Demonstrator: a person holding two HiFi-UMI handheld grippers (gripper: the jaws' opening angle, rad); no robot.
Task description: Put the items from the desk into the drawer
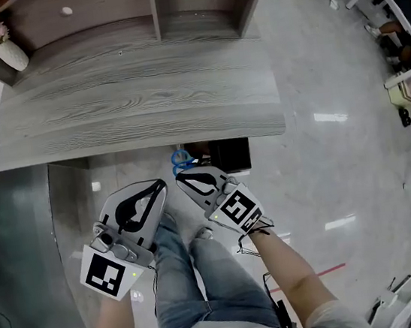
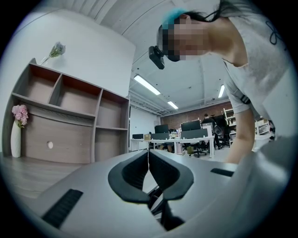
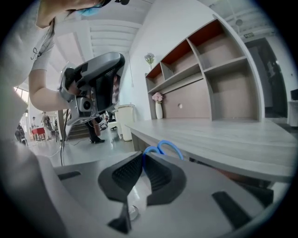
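Observation:
My right gripper (image 1: 182, 176) is shut on blue-handled scissors (image 1: 180, 157). Their loops (image 3: 163, 148) stick out past the fingertips, just below the front edge of the grey wooden desk (image 1: 136, 101). A dark box-like opening (image 1: 229, 155), which may be the drawer, shows under that edge right beside the scissors. My left gripper (image 1: 160, 184) is shut with nothing in it and hangs to the left of the right one, above the person's legs. In the right gripper view the left gripper (image 3: 93, 83) is raised at the left. The desk top shows no loose items.
A white vase with pink flowers (image 1: 5, 45) stands at the desk's far left corner, against a wooden shelf unit (image 2: 65, 121). A white bin (image 3: 125, 122) stands on the floor beyond the desk. Office desks and chairs (image 2: 195, 137) fill the room behind.

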